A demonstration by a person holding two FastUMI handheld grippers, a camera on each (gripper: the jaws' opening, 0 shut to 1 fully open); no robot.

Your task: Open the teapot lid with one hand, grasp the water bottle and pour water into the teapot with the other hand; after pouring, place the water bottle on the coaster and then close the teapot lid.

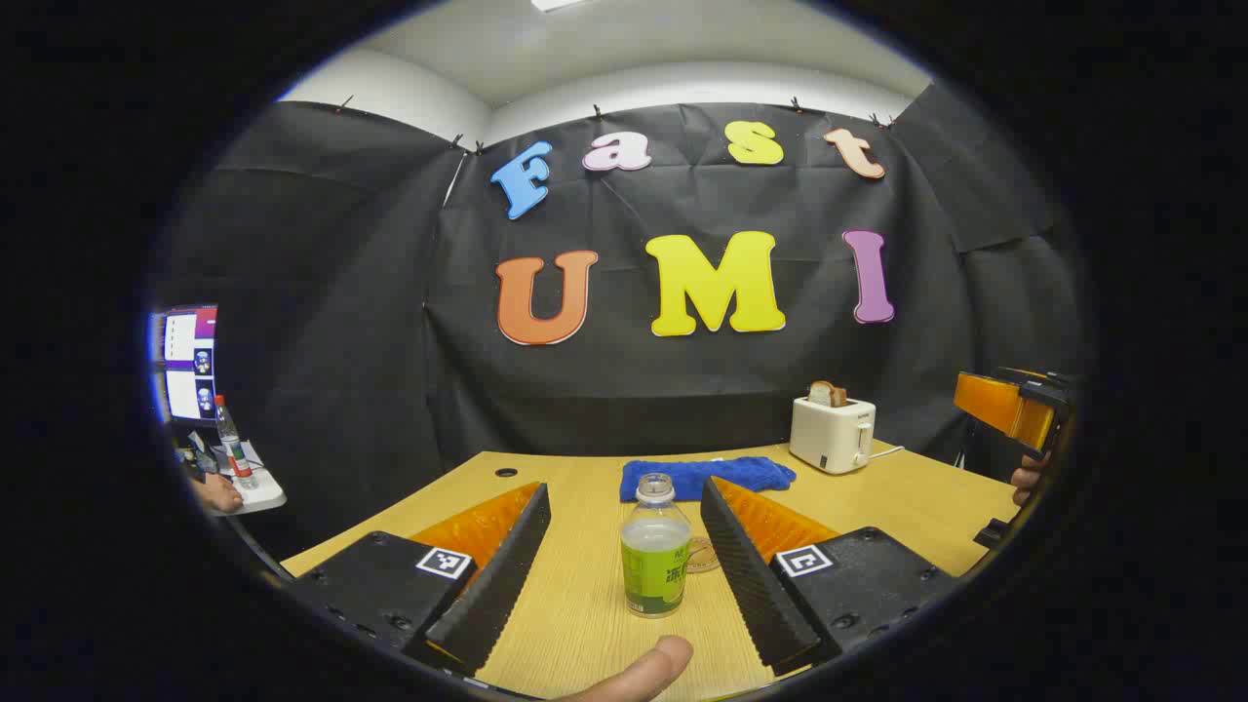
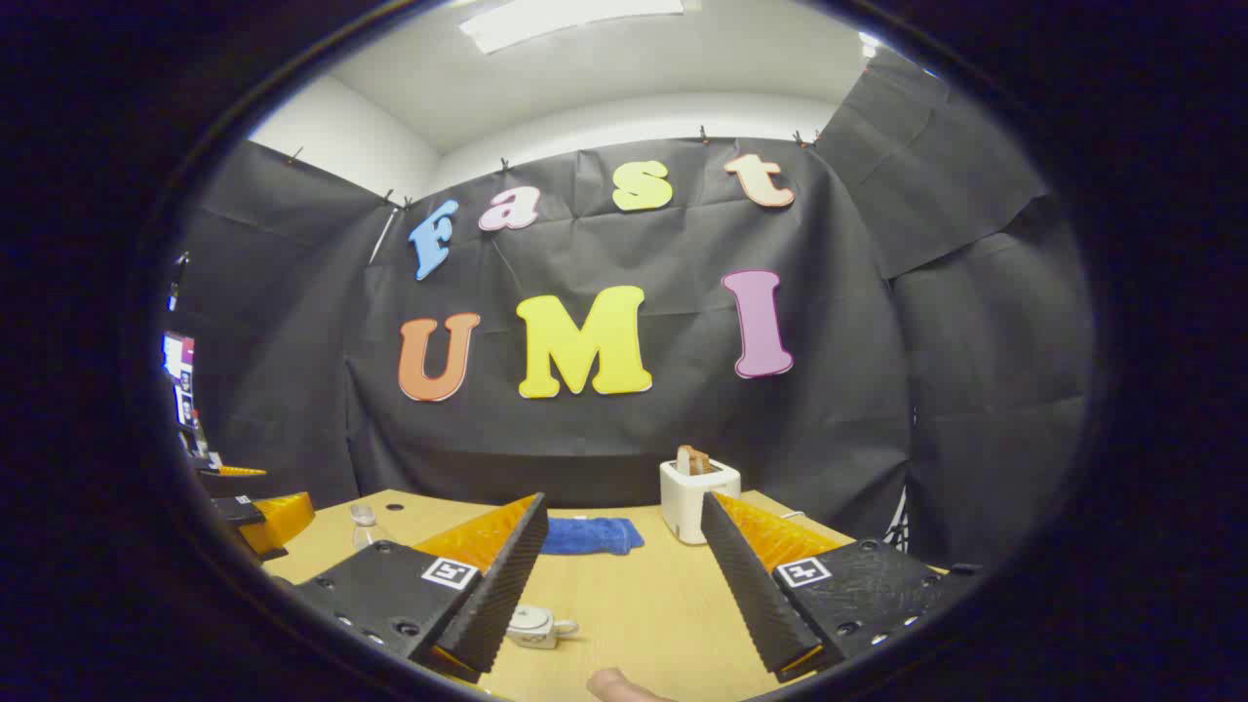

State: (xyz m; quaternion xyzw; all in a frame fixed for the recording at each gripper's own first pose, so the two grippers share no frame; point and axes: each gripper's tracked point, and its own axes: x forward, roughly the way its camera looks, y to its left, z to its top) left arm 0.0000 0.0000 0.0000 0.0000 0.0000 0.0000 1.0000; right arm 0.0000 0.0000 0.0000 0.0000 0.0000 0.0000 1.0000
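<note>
Task barely begun: left gripper (image 1: 624, 575) spread wide around untouched, uncapped water bottle (image 1: 655, 546) at lower centre; right gripper (image 2: 624, 585) equally apart above small teapot (image 2: 534, 627), lid seemingly on.

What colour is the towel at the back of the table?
Blue. The towel shows best in the left gripper view, behind the water bottle.

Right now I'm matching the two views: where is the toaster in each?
Left gripper view: toaster at right, far across the table.
Right gripper view: toaster near centre, at the table's back.
Shared landmark: blue cloth lying left of it.
</note>
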